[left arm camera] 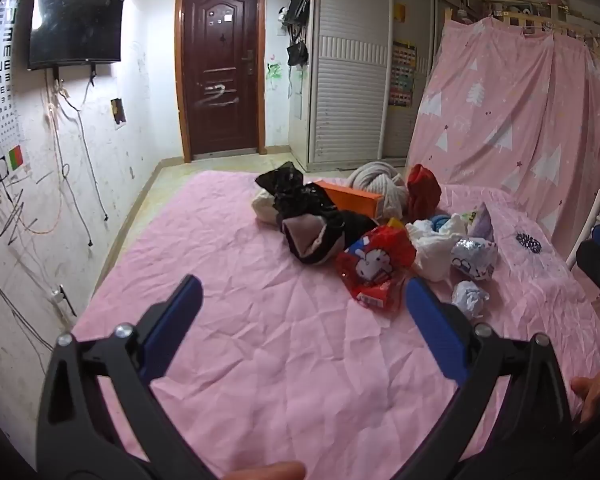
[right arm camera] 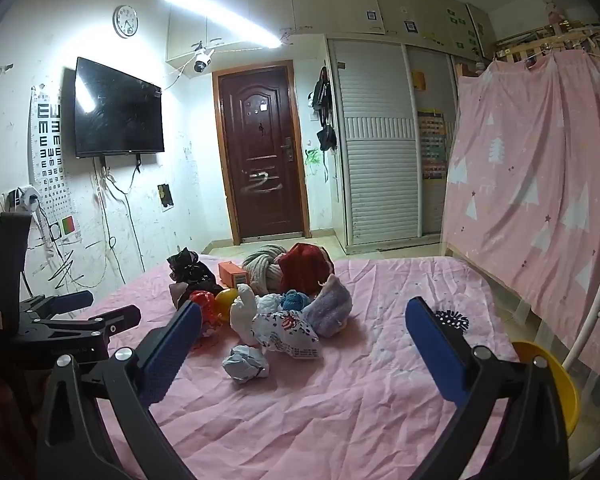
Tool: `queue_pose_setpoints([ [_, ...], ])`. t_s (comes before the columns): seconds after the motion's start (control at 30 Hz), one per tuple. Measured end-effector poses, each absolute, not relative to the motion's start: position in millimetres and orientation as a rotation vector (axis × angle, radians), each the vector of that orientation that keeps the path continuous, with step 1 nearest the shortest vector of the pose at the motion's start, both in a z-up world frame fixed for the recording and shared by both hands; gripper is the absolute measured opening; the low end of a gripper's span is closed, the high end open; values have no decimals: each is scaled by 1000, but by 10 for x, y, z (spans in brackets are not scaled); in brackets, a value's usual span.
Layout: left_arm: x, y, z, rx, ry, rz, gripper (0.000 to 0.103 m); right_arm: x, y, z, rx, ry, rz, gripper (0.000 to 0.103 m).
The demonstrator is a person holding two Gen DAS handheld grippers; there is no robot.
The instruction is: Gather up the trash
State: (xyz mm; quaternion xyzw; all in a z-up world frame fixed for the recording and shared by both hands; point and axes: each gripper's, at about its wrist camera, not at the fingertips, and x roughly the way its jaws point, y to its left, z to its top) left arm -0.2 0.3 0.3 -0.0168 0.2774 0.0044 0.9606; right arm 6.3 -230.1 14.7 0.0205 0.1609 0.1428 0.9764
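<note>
Trash heap on pink sheet (left arm camera: 260, 340); landmark: crumpled paper ball (right arm camera: 245, 363), nearest edge of heap; printed white wrapper (right arm camera: 290, 334) touching it behind; red cartoon packet (left arm camera: 374, 268) left of ball; orange box (left arm camera: 352, 200) and grey yarn (left arm camera: 376, 184) well behind; yellow bowl (right arm camera: 556, 376) right of ball, at sheet edge; left gripper (left arm camera: 304, 298) jaws wide, empty; right gripper (right arm camera: 304, 320) jaws wide, empty, short of ball.

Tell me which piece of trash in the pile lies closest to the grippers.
The crumpled white paper ball, alone at the pile's near edge; the snack wrappers and the rest sit farther back.
</note>
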Motion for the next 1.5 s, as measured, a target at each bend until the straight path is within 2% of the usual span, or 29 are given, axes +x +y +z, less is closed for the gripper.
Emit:
queue_pose_setpoints([
  [1.5,36,20,-56,-37,574,19,97,101,-2288,103,44,330,298,95],
])
